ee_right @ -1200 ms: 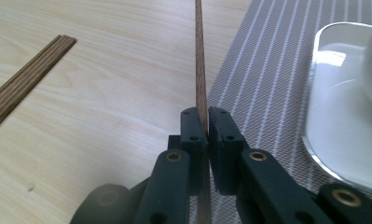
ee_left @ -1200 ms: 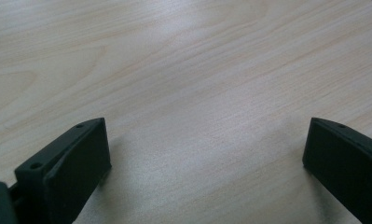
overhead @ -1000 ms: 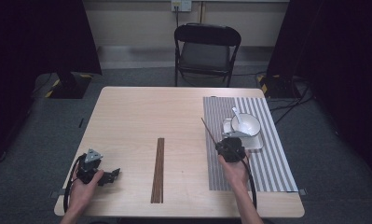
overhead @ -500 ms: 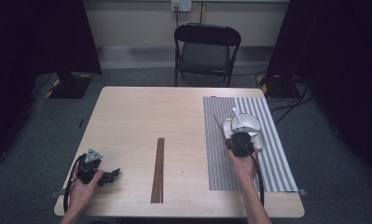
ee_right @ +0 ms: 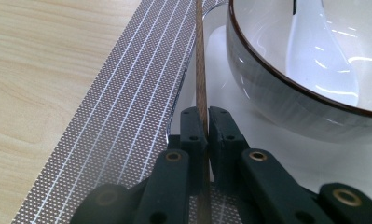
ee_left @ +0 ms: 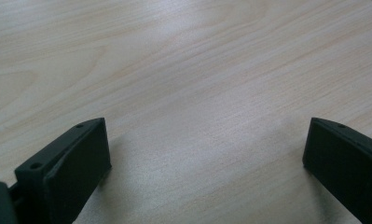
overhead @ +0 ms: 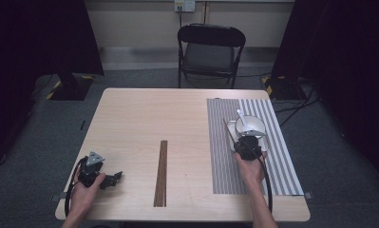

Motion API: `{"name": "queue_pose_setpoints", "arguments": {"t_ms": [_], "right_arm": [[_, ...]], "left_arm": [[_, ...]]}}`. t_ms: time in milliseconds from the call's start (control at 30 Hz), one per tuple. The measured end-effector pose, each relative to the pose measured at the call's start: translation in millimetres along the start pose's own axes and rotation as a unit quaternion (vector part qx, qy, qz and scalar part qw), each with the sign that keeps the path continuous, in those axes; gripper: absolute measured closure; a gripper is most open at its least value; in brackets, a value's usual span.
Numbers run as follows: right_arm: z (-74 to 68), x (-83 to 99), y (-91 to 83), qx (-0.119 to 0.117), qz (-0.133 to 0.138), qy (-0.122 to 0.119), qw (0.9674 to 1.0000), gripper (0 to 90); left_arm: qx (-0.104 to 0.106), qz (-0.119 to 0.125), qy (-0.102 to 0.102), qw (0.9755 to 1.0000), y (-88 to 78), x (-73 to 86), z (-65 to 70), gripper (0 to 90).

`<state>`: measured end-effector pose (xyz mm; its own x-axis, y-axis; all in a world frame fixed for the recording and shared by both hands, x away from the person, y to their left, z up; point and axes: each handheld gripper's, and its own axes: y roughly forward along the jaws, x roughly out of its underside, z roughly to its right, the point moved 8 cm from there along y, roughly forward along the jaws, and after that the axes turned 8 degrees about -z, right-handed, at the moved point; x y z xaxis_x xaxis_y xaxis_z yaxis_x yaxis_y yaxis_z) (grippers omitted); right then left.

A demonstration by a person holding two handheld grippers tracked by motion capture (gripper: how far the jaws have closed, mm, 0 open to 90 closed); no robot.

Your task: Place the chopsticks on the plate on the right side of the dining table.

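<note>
R gripper is clamped on one brown chopstick, held over the white plate on the striped mat, just beside the bowl. L gripper rests on bare table w/ jaws wide apart, nothing between them.

Risks, judged: stick is thin and gripped near one end, so it could pivot or slip if the tip knocks the bowl rim; bowl wall sits close on the stick's side, little clearance. Spoon lies inside the bowl and may be nudged.

Surroundings: remaining chopsticks lie mid-table, well apart from the mat. Chair stands beyond the far edge, no obstruction.
</note>
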<state>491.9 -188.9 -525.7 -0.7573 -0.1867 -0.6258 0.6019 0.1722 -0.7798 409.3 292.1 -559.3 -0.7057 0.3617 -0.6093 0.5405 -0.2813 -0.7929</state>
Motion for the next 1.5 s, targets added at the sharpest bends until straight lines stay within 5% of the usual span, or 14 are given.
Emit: {"name": "queue_pose_setpoints", "arguments": {"t_ms": [200,467,1167,1333,1500], "right_arm": [[1.9,7.2,-3.1,0.004,-0.004,0.000,1.0000,78.1],[9.1,8.0,-3.3,0.025,-0.010,-0.009,0.9996,84.2],[21.7,9.8,-3.5,0.031,-0.010,0.006,0.9995,81.4],[20.6,8.9,-9.7,0.034,-0.002,0.013,0.9993,67.7],[15.6,5.7,-21.3,0.033,0.017,0.011,0.9993,64.2]], "left_arm": [[-0.001,0.000,0.000,1.0000,-0.1,0.0,-0.2,0.0],[0.000,0.000,0.000,1.0000,0.0,0.0,0.0,0.0],[-0.001,0.000,0.000,1.0000,-0.1,0.0,-0.2,0.1],[0.000,0.001,-0.001,1.0000,0.1,-0.1,0.2,0.0],[0.000,0.001,-0.001,1.0000,0.1,-0.1,0.1,0.0]]}}
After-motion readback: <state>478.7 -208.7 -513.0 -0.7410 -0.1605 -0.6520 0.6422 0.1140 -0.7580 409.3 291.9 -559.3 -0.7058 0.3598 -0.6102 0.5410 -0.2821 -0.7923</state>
